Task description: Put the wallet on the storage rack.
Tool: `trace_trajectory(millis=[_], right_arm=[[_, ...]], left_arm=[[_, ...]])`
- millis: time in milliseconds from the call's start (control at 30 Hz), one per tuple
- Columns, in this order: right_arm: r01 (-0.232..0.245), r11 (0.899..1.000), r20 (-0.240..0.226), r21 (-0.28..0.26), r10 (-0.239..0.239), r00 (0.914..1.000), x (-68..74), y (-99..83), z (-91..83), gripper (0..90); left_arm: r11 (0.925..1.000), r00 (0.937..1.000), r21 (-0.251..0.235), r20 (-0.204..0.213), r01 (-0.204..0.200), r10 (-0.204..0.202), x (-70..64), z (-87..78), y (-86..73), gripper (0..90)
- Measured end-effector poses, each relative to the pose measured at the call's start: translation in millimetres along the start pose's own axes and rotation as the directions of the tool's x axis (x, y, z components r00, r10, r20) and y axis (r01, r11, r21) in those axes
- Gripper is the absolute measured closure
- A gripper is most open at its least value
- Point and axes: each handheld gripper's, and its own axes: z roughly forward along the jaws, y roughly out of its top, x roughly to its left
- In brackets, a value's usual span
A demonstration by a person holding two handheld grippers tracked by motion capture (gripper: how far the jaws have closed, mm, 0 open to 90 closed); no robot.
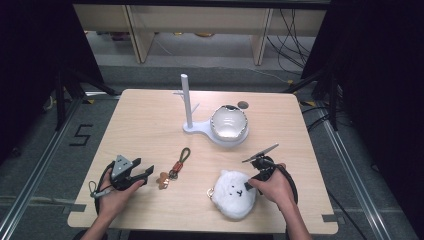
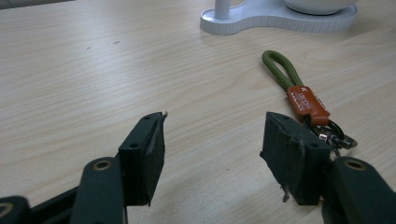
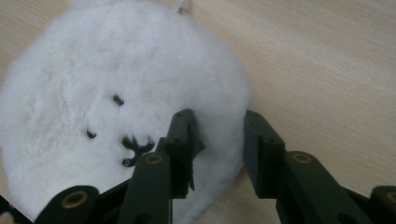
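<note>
A white plush toy (image 1: 231,192) with a small black stitched face lies near the table's front edge. My right gripper (image 1: 248,187) is at its right side. In the right gripper view the jaws (image 3: 217,121) are narrowed onto the plush's (image 3: 116,70) furry rim, with fur filling the gap. A keychain (image 1: 179,162) with a green cord loop, an orange tag and a small brown charm (image 1: 163,180) lies at centre-left. My left gripper (image 1: 147,176) rests low just left of it. Its jaws (image 2: 212,126) are open with bare table between them, and the keychain (image 2: 303,98) lies ahead on the right.
A white stand (image 1: 186,100) with an upright pole and short pegs sits at the table's middle back, its base (image 2: 261,21) holding a shiny round bowl (image 1: 229,122). A small dark disc (image 1: 243,105) lies behind the bowl. Bare wood stretches across the table's left half.
</note>
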Motion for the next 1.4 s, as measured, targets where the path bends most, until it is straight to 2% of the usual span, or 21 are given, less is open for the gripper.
trace_trajectory(millis=[200,300,333,400,567,600,633,800,867,933,1000,1033,1067,1200,1233,1400], right_arm=[[0.004,1.000,-0.001,0.008,-0.004,1.0000,-0.5,1.3,-1.0,78.6],[-0.002,1.000,0.000,0.002,0.002,1.0000,-0.3,0.7,-1.4,80.1],[0.015,1.000,-0.006,-0.010,-0.015,0.9999,-1.3,-0.4,-1.1,81.4],[-0.001,1.000,0.001,-0.008,0.001,1.0000,0.0,-1.2,-2.0,81.9],[0.006,0.998,-0.043,-0.056,-0.008,0.9990,-0.5,-5.5,-3.9,84.1],[0.013,0.998,-0.034,-0.060,-0.015,0.9993,-0.9,-6.3,-5.0,84.3],[0.040,0.996,-0.041,-0.081,-0.044,0.9982,-2.3,-6.6,-5.3,84.3],[0.036,0.994,-0.044,-0.103,-0.041,0.9982,3.2,-8.7,-14.3,84.6],[0.037,0.990,-0.028,-0.134,-0.041,0.9987,7.7,-9.7,-20.5,84.7],[0.025,0.992,-0.023,-0.128,-0.028,0.9993,9.0,-10.2,-22.9,84.7],[0.048,0.987,-0.028,-0.155,-0.053,0.9982,10.8,-10.2,-27.4,84.8],[0.035,0.986,-0.025,-0.164,-0.039,0.9989,13.3,-9.8,-29.2,84.9],[0.035,0.981,-0.022,-0.188,-0.040,0.9990,15.3,-10.0,-32.7,84.9],[0.050,0.975,-0.015,-0.215,-0.055,0.9984,16.6,-10.4,-38.0,85.0],[0.071,0.967,-0.017,-0.245,-0.078,0.9968,16.8,-11.2,-42.7,85.0],[0.082,0.956,-0.005,-0.281,-0.087,0.9962,17.1,-11.3,-50.1,85.1]], left_arm=[[1.0000,1.0000,-0.001,0.001,0.006,-0.006,0.2,0.1,0.0,38.3],[1.0000,1.0000,0.000,-0.001,0.001,-0.001,0.0,0.0,0.0,38.3],[1.0000,1.0000,0.002,-0.005,-0.004,0.004,-0.4,-0.1,0.2,38.4],[1.0000,1.0000,0.003,-0.006,-0.004,0.004,-0.5,0.0,0.2,38.4],[1.0000,1.0000,0.001,-0.007,0.001,-0.001,-0.8,0.3,0.2,38.4],[1.0000,1.0000,0.001,-0.006,0.001,-0.001,-0.8,0.4,0.2,38.4],[1.0000,1.0000,0.004,-0.007,-0.003,0.003,-0.6,0.2,0.3,38.4],[1.0000,1.0000,0.003,-0.007,-0.004,0.004,-0.7,0.1,0.3,38.5],[1.0000,1.0000,0.003,-0.008,-0.003,0.003,-0.8,0.2,0.3,38.5],[1.0000,1.0000,0.004,-0.008,-0.004,0.004,-0.8,0.1,0.3,38.5],[1.0000,1.0000,0.003,-0.009,-0.004,0.004,-0.9,0.0,0.3,38.5],[1.0000,1.0000,0.003,-0.009,-0.005,0.005,-0.9,0.0,0.2,38.6],[1.0000,0.9999,0.003,-0.009,-0.005,0.005,-0.9,0.0,0.2,38.5],[1.0000,0.9999,0.003,-0.009,-0.005,0.005,-0.8,-0.1,0.2,38.5],[1.0000,0.9999,0.002,-0.009,-0.005,0.005,-0.9,-0.2,0.2,38.5],[1.0000,0.9999,0.001,-0.009,-0.005,0.005,-1.2,-0.2,0.1,38.6]])
